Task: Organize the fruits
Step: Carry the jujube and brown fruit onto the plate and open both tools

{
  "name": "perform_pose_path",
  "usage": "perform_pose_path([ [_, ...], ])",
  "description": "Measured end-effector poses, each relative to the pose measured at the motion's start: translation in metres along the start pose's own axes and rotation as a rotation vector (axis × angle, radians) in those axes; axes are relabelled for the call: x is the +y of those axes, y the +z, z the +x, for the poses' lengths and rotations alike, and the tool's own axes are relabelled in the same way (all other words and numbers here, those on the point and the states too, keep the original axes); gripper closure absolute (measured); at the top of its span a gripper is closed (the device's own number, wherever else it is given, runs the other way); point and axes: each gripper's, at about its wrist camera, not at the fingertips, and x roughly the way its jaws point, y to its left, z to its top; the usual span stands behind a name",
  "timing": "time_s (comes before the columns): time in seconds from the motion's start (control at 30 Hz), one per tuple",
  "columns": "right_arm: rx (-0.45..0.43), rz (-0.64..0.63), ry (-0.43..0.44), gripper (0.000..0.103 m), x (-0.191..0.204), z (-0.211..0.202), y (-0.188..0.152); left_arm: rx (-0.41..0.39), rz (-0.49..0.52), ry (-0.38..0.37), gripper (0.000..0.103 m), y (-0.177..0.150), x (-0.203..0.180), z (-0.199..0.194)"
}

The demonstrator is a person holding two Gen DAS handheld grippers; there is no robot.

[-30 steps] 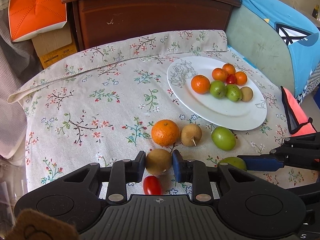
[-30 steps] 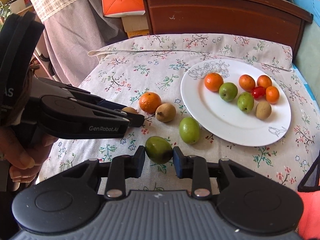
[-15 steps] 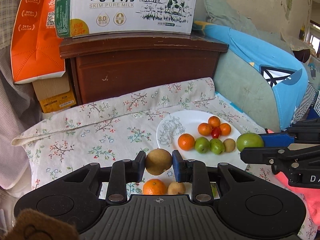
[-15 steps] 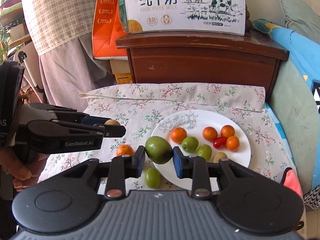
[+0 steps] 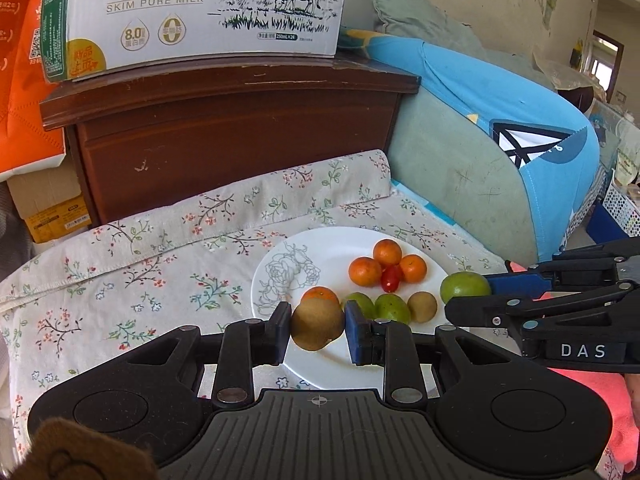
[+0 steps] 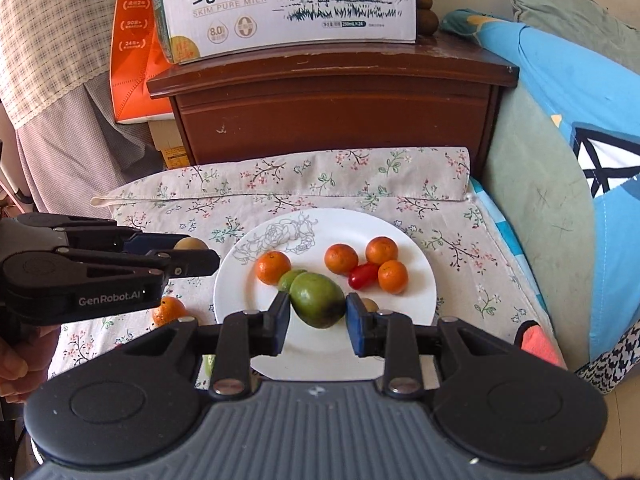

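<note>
Floral cloth covers the counter; a dark wooden cabinet with a milk carton box on top stands behind it, a blue-and-green cushion at upper right.

Nearest, bottom centre of the left wrist view: left claw pinching a brown fruit, pads on both flanks, hanging over the near edge of the white plate. Bottom centre of the right wrist view: right claw pinching a green fruit, also above the plate's near half.

Mid-frame: plate already crowded — oranges, a red tomato, green fruits, a small brown one. One orange sits off the plate on the cloth, lower left of the right view.

Risks, as I judge them:
- Both claws converge on the same plate; they sit close and could knock each other, jarring a fruit loose.
- Round fruit let go from height may roll, strike the cluster, and push pieces over the rim.
- Green fruit shows a dark patch near the pad; a hard squeeze could bruise it.
- Cloth is soft and rumpled, so the plate might tilt if bumped.
</note>
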Motion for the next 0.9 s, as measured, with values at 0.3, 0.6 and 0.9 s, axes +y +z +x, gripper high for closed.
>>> perform_pose_path([
  [0.3, 0.079, 0.061, 0.022, 0.073, -0.003, 0.022, -0.006, 0.062, -0.009, -0.021, 0.077, -0.001, -0.005, 0.025],
  [0.6, 0.104, 0.101, 0.007, 0.073, -0.009, 0.035, -0.007, 0.091, -0.022, -0.025, 0.077, 0.000, -0.007, 0.043],
  [0.9, 0.125, 0.171, 0.018, 0.073, -0.017, 0.047, -0.007, 0.103, -0.053, -0.008, 0.077, 0.001, -0.006, 0.049],
])
